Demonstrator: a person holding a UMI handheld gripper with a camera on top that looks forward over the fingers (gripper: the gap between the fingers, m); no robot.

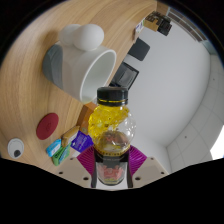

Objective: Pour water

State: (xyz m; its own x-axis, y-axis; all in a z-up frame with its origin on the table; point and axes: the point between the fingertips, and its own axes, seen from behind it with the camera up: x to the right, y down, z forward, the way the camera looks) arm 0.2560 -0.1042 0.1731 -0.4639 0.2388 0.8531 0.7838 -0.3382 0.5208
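Gripping the bottle (110, 135), your gripper (111, 160) clamps both pads on it (cap apparently on); tipping toward the white mug (85, 68) risks pouring nothing, or slipping.

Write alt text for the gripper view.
The gripper clamps a clear bottle of yellowish liquid with a yellow cap, upright between its fingers. Just beyond it a white mug lies tipped on the wooden table.

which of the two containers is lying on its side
The white mug beyond the tool lies on its side on the wooden table, its open mouth showing. The yellow bottle with the black cap stands upright, gripped between the tool's fingers.
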